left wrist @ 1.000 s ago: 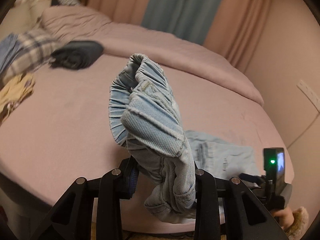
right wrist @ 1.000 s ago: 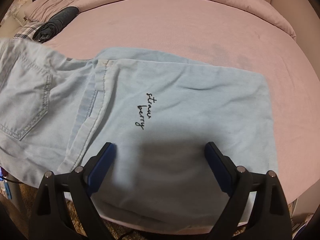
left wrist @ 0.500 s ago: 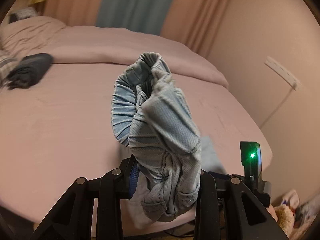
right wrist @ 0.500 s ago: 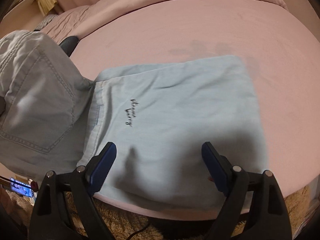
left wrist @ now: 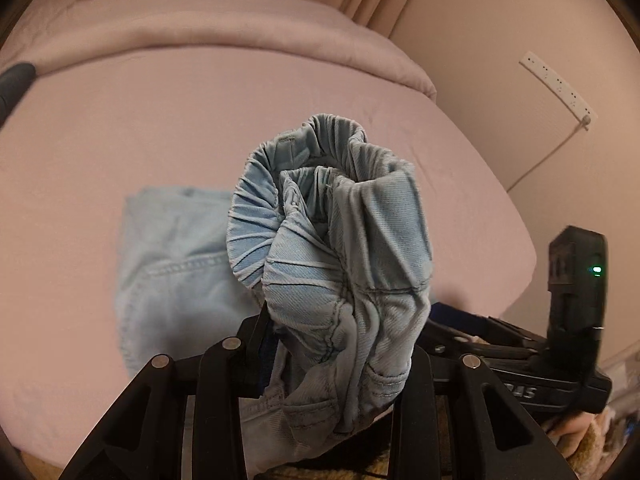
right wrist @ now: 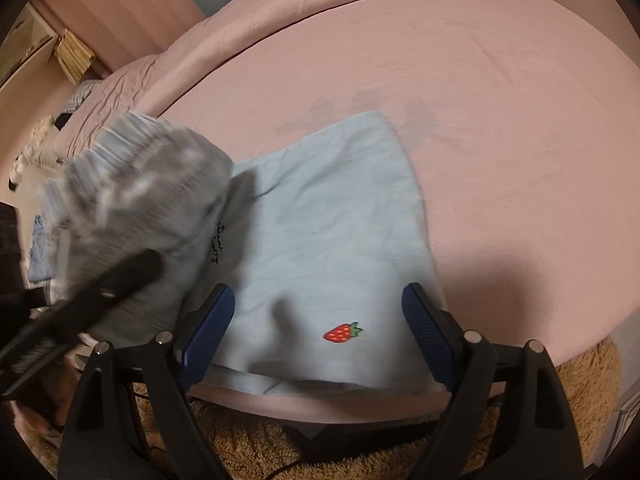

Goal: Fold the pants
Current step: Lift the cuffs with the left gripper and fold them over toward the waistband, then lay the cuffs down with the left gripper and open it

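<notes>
The left gripper (left wrist: 340,344) is clamped on a bunched wad of the pants (left wrist: 344,248), the waistband end, lifted clear of the bed (left wrist: 140,128). The right gripper (right wrist: 316,320) stands wide apart with nothing between its pads; it hovers over the folded leg part of the pants (right wrist: 328,240), which lies flat at the bed's near edge with its hem hanging slightly over that edge. Its jaws have narrowed a little in the last moment.

Only the right view shows the strawberry patch (right wrist: 343,332) near that edge, the black script (right wrist: 218,244) further in, and the rug (right wrist: 580,380) below the bed. Only the left view shows the wall (left wrist: 500,40) close along the bed's right edge, with a power strip (left wrist: 558,88) on it.

Beyond the pants the sheet is bare back to the rolled duvet (left wrist: 220,28) along the far edge. A dark bundle (left wrist: 16,80) sits at the far left.
</notes>
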`<action>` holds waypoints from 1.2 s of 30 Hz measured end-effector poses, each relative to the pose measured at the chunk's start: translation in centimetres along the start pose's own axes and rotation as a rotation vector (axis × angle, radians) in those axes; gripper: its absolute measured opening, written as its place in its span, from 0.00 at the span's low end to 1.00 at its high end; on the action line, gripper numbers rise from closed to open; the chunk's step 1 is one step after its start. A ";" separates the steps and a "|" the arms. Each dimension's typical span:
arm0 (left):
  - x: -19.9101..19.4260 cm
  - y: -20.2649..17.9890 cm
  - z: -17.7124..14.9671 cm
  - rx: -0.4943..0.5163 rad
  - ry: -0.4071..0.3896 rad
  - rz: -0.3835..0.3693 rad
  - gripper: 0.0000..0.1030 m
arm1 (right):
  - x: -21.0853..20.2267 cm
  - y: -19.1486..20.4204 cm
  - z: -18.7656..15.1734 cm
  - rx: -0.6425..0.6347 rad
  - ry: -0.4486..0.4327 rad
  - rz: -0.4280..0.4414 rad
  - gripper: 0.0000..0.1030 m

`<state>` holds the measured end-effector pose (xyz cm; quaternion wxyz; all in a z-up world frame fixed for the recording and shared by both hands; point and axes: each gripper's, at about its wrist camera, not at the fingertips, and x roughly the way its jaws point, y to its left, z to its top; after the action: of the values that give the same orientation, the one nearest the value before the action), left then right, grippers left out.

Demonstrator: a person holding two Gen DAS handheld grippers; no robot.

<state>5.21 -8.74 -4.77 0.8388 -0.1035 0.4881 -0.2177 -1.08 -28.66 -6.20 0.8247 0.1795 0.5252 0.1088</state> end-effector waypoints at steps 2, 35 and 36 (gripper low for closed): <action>1.1 -0.2 -0.2 -0.011 0.034 -0.038 0.37 | -0.4 -0.3 -0.1 0.014 -0.011 -0.005 0.83; -4.5 7.5 -4.1 -0.217 -0.022 0.098 0.91 | 1.8 1.7 1.2 -0.019 0.032 0.077 0.93; -4.6 7.8 -4.4 -0.227 -0.020 0.103 0.91 | 2.8 1.9 1.2 -0.027 0.055 0.050 0.93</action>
<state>1.54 0.45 -6.45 0.8367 -0.1746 0.5057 -0.1167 1.19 -26.10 -7.28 0.8094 0.1782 0.5414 0.1414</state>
